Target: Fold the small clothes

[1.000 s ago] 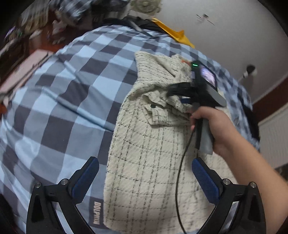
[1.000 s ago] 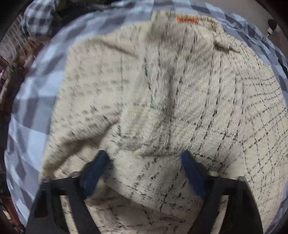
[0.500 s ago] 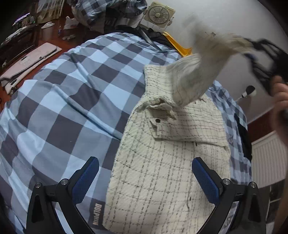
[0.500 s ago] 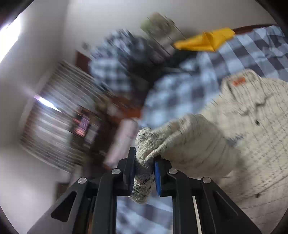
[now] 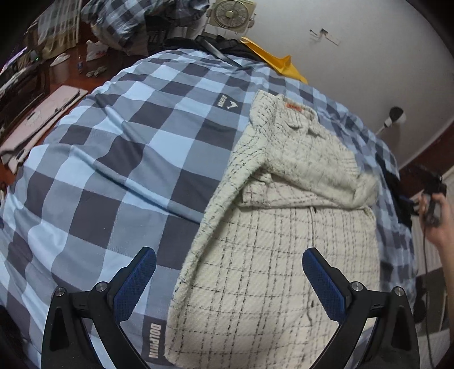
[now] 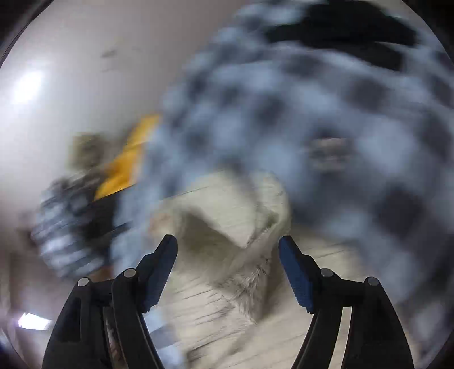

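A cream jacket with thin black checks [image 5: 283,241] lies on a blue checked bedspread [image 5: 127,159]. One sleeve [image 5: 317,173] lies folded across its chest. My left gripper [image 5: 227,286] is open and empty, low over the jacket's lower left edge. My right gripper [image 6: 227,269] is open and empty, just above the cream fabric [image 6: 227,227]; that view is blurred. In the left wrist view the right gripper [image 5: 428,193] is off the jacket's right side, in the person's hand.
A yellow item [image 5: 272,62] and dark clothes [image 5: 210,42] lie at the bed's far end below a white wall. A box fan [image 5: 229,14] stands behind them. A wooden floor with flat pinkish items [image 5: 42,113] lies to the left.
My right gripper lifted the sleeve, carried it across the jacket, let it go and opened. It has moved off to the right. The left gripper stayed open in place.
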`<state>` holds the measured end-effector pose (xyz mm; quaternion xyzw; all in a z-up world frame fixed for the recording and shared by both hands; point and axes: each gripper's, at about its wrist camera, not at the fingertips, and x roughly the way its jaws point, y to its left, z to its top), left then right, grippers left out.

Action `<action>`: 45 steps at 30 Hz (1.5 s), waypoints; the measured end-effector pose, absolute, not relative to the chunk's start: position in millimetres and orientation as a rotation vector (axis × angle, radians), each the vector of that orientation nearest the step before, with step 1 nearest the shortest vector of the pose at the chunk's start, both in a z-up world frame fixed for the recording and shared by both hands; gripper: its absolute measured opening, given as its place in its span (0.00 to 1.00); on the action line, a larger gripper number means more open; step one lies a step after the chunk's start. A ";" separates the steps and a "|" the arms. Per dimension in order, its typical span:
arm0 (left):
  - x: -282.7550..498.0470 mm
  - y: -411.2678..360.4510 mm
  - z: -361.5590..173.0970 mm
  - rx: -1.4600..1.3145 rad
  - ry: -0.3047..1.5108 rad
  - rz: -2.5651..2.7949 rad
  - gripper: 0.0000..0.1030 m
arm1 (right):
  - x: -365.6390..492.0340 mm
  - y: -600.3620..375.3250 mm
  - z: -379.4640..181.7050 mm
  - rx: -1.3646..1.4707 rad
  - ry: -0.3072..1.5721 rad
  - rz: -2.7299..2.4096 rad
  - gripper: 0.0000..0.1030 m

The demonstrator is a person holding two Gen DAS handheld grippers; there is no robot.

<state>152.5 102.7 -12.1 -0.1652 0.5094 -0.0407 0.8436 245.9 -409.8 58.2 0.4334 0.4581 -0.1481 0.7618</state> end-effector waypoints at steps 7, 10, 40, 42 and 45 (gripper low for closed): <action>153.0 92.4 -18.4 -0.305 1.101 -0.085 1.00 | 232.1 -391.4 28.9 0.750 1.116 -0.244 0.76; 154.2 92.9 -20.7 -0.283 1.113 -0.068 1.00 | 245.4 -344.5 19.9 0.609 1.184 -0.178 0.76; 148.5 162.9 -4.3 -0.541 1.025 -0.024 1.00 | 258.7 164.9 -73.4 -0.139 1.390 0.365 0.79; 148.6 160.5 -5.5 -0.534 1.031 -0.028 1.00 | 249.2 160.1 -83.6 -0.168 1.484 0.459 0.79; 145.2 162.3 0.5 -0.604 0.988 -0.078 1.00 | 238.7 122.7 -46.9 0.031 1.456 0.582 0.79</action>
